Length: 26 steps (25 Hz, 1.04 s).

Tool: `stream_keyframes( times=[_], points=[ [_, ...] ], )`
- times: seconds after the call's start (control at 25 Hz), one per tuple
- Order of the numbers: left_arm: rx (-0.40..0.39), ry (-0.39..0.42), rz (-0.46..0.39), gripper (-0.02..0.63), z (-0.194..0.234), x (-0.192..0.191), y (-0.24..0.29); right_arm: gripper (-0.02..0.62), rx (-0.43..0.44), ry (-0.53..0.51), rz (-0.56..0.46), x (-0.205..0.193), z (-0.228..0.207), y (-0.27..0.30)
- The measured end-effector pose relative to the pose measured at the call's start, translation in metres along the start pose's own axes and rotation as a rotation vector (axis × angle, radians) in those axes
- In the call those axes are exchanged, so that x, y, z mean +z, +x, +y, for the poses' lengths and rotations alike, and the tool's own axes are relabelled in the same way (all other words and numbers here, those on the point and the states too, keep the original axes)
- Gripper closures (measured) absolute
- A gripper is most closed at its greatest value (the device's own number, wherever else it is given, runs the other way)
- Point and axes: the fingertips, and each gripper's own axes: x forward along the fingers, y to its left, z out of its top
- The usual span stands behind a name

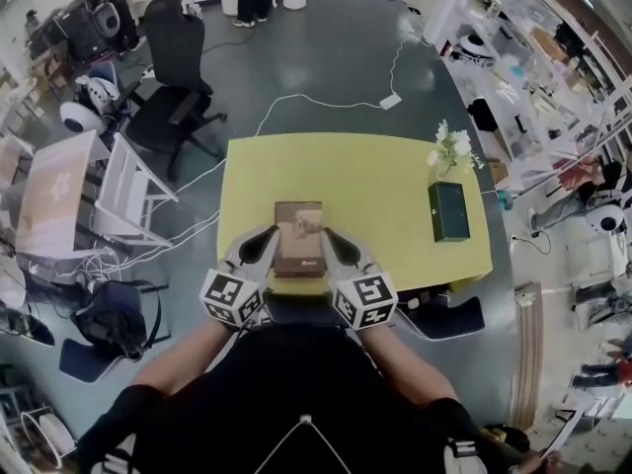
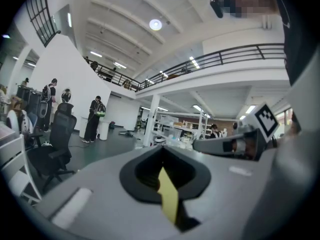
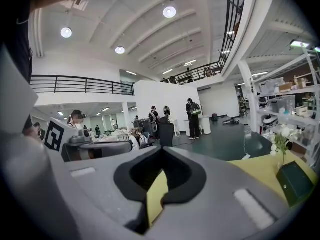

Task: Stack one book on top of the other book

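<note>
A brown book (image 1: 298,237) lies flat on the yellow table (image 1: 375,181), close to its near edge. A dark green book (image 1: 449,210) lies apart at the table's right side, also seen as the green book (image 3: 295,182) in the right gripper view. My left gripper (image 1: 265,241) sits at the brown book's left side and my right gripper (image 1: 333,241) at its right side. Both are shut with nothing between their fingers. Whether their tips touch the book I cannot tell. In each gripper view the closed jaws show only a sliver of yellow table.
A small vase of white flowers (image 1: 452,149) stands just behind the green book. A black office chair (image 1: 176,87) and a white folding rack (image 1: 128,191) stand left of the table. A white cable (image 1: 296,99) runs across the floor beyond it.
</note>
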Motion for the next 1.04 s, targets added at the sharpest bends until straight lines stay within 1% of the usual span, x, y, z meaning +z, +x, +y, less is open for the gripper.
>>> stream_keyframes(
  times=[0.2, 0.36, 1.04],
  points=[
    [0.0, 0.002, 0.004, 0.6, 0.004, -0.002, 0.001, 0.594, 0.011, -0.012, -0.008, 0.0, 0.003, 0.004],
    [0.013, -0.001, 0.004, 0.6, 0.009, 0.001, 0.002, 0.594, 0.018, -0.008, -0.006, 0.002, 0.002, 0.009],
    [0.054, -0.034, 0.022, 0.6, 0.03, -0.012, -0.007, 0.594, 0.019, -0.005, 0.005, -0.007, 0.008, 0.022]
  ],
)
